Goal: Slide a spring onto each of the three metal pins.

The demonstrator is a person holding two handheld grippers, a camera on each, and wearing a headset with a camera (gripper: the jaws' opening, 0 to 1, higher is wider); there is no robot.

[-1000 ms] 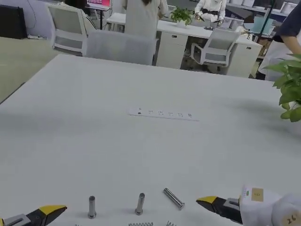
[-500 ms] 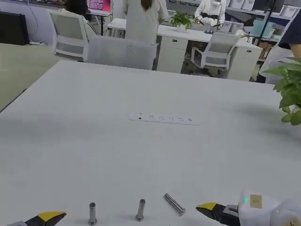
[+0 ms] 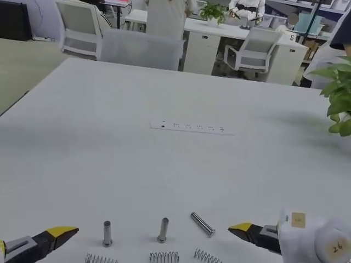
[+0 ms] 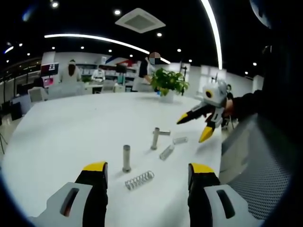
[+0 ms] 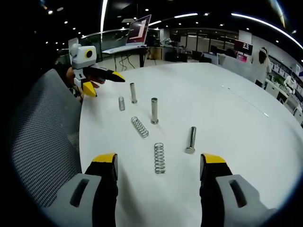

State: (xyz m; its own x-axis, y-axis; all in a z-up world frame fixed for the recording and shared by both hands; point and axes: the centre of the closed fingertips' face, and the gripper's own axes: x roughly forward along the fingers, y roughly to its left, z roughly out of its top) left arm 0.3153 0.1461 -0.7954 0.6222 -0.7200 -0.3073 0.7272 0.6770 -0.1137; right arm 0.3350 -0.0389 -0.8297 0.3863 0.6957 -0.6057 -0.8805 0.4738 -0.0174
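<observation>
Since a moment ago nothing on the white tabletop (image 3: 164,175) has shifted. Two silver metal pins (image 3: 107,233) stand upright, a third pin (image 3: 202,224) lies flat, and three coiled wire springs (image 3: 164,256) lie just nearer. The yellow-tipped left gripper (image 4: 148,168) and right gripper (image 5: 158,158) hover low either side, jaws wide apart, empty.

Left claw (image 4: 148,167), right claw (image 5: 158,159): black, yellow-tipped, grey-bodied.

Left pin (image 3: 107,233), middle pin (image 3: 163,229) upright; right pin (image 3: 202,224) lying; three springs (image 3: 164,256) loose alongside.

My white table (image 3: 109,153), open office.
Chairs (image 3: 141,55), desks (image 3: 211,28) beyond; plant (image 3: 340,93) at right; strip lights (image 4: 214,28) overhead; perhaps a laptop (image 5: 138,30).
</observation>
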